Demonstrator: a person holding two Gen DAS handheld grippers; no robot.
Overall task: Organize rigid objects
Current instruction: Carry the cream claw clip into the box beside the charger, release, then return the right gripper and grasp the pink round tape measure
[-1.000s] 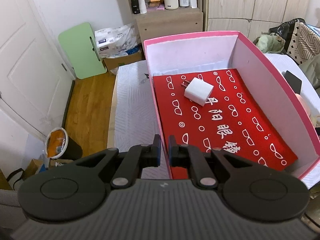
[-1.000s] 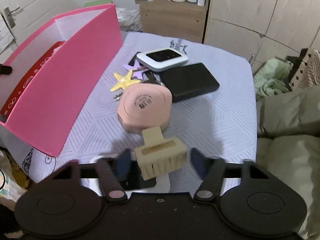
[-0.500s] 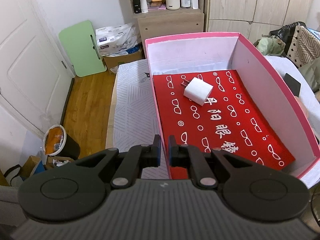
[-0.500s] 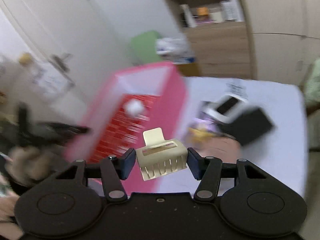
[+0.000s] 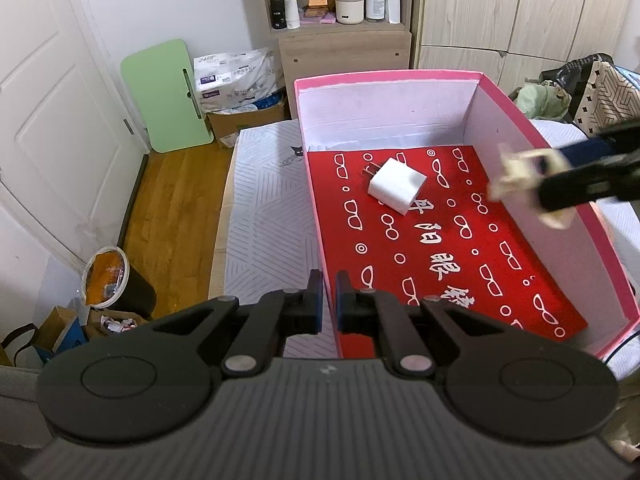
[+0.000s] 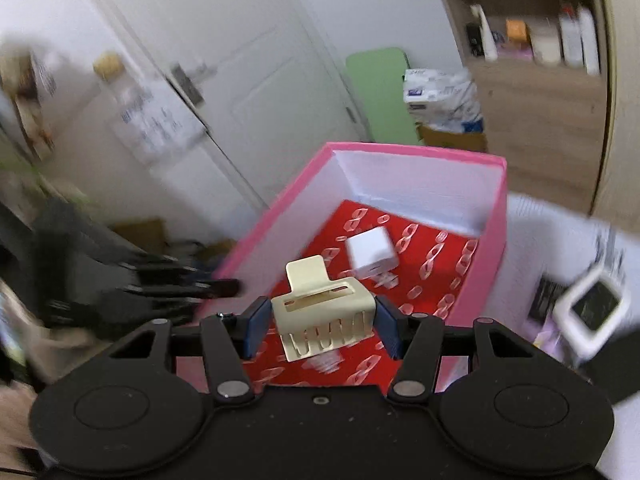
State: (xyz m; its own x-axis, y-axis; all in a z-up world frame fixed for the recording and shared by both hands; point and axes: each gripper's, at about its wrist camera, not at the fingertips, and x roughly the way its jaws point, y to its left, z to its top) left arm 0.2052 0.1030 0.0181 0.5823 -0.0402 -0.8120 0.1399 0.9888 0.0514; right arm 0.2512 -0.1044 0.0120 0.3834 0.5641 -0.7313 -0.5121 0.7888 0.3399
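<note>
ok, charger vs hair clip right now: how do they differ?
The charger is a white solid block; the hair clip is cream, toothed and slotted. The charger lies on the red liner inside the pink box; the hair clip is held in the air above it, clamped in the right gripper. Both are small rigid items.

A white panelled door (image 5: 48,128) fills nine o'clock, wooden floor (image 5: 176,200) beside it. At twelve o'clock stands a wooden shelf unit (image 5: 344,40); pale wardrobe doors (image 5: 520,12) run toward two o'clock.
</note>
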